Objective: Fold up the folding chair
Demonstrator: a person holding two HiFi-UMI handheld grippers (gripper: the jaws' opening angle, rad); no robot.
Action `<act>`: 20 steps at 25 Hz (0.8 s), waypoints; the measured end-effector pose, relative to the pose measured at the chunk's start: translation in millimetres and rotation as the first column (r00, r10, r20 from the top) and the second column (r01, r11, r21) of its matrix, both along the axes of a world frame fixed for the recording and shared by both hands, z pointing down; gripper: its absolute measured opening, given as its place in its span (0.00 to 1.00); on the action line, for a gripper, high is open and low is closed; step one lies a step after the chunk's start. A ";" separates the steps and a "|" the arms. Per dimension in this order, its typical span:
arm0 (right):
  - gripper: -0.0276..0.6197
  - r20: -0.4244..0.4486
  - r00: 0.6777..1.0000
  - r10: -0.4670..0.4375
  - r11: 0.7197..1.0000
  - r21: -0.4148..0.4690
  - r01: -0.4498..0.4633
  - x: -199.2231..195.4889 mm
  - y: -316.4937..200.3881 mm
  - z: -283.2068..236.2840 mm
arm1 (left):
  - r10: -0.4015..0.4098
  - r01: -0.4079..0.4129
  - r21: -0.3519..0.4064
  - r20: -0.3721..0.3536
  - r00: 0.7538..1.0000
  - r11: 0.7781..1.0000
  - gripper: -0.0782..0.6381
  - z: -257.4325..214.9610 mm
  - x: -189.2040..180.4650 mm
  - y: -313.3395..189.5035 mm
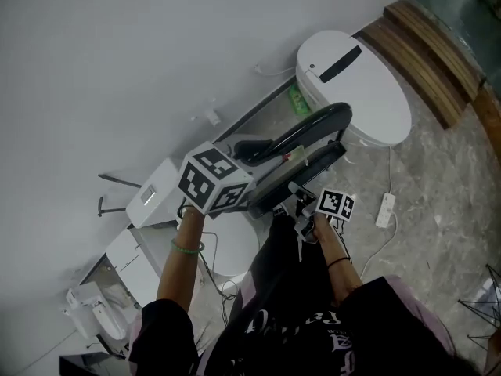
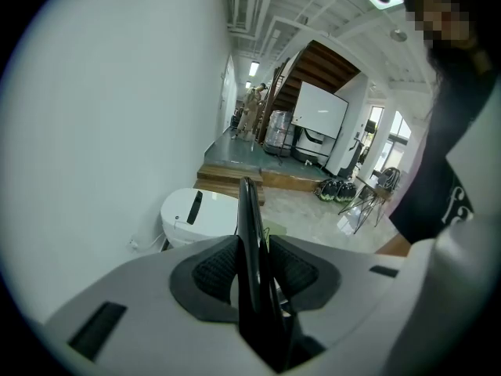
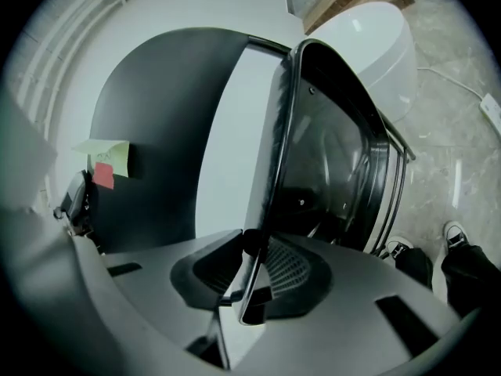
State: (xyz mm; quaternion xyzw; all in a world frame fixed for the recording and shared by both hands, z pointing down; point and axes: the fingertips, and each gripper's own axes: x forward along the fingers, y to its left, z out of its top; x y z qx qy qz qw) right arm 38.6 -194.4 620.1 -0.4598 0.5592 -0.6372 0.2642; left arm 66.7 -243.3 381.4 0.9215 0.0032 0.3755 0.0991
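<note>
The left tool (image 2: 252, 271) is closed on the folding chair (image 1: 304, 134). Its two ribbed dark pads (image 2: 213, 271) press from both sides on a thin black edge of the chair, which stands upright between them. The right tool (image 3: 254, 266) is closed more narrowly, and its jaws grip a slim, shiny metal tube of the chair frame.

In the head view the left hand (image 1: 189, 215) carries its tool in front of the body, with the forearm stretched forward and a green band (image 1: 188, 248) on the wrist. The right hand (image 1: 321, 230) is a little lower and nearer to the body, with a dark band on its wrist.

The chair is held between the two tools over the floor (image 1: 446, 171), close to the white wall (image 1: 117, 53) and just beside a white oval appliance (image 1: 368, 84). I cannot tell if its legs touch the floor. The chair is black, with a curved glossy frame, and its flat parts lie close together. In the right gripper view a broad dark matte panel shows a pale green paper note (image 3: 111, 157) and a small red note (image 3: 102, 175).

The floor is grey, veined stone. A wooden step (image 1: 427, 57) runs along its far edge, and a white power strip (image 1: 385, 208) with its cable lies near the right tool.
</note>
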 end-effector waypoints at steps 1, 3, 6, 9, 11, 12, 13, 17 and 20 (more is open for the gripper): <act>0.18 -0.008 1.000 -0.007 1.000 -0.003 0.007 -2.3 -8.5 0.2 | 0.009 -0.009 -0.005 -0.002 1.000 1.000 0.28 0.4 -2.4 -10.0; 0.18 -0.028 0.999 -0.025 1.000 -0.017 0.025 -8.6 -24.5 1.9 | 0.007 -0.007 -0.023 -0.003 1.000 1.000 0.28 2.7 -11.3 -31.1; 0.18 -0.057 0.997 -0.059 0.997 -0.045 0.057 -22.9 -43.5 8.6 | -0.021 0.021 -0.045 0.012 1.000 0.999 0.28 10.7 -32.3 -57.5; 0.18 -0.088 0.990 -0.107 0.992 -0.075 0.100 -41.6 -64.7 16.2 | -0.048 0.048 -0.058 0.004 0.999 0.997 0.28 18.9 -55.9 -80.3; 0.18 -0.101 0.986 -0.131 0.988 -0.094 0.121 -52.3 -76.7 19.6 | -0.063 0.062 -0.078 -0.008 0.998 0.995 0.28 22.6 -68.9 -92.8; 0.18 -0.104 0.985 -0.134 0.987 -0.101 0.123 -55.9 -82.3 20.5 | -0.066 0.065 -0.090 -0.014 0.998 0.994 0.28 23.5 -73.4 -98.0; 0.18 -0.109 0.985 -0.136 0.986 -0.107 0.124 -58.4 -88.2 21.1 | -0.068 0.066 -0.101 -0.020 0.997 0.993 0.28 23.9 -76.9 -103.4; 0.18 -0.122 0.983 -0.140 0.985 -0.122 0.125 -65.6 -112.6 21.2 | -0.100 0.093 -0.135 -0.050 0.994 0.987 0.28 23.5 -90.2 -129.0; 0.18 -0.136 0.975 -0.176 0.979 -0.127 0.158 -76.0 -140.8 23.7 | -0.142 0.134 -0.135 -0.053 0.988 0.982 0.28 27.1 -105.9 -159.8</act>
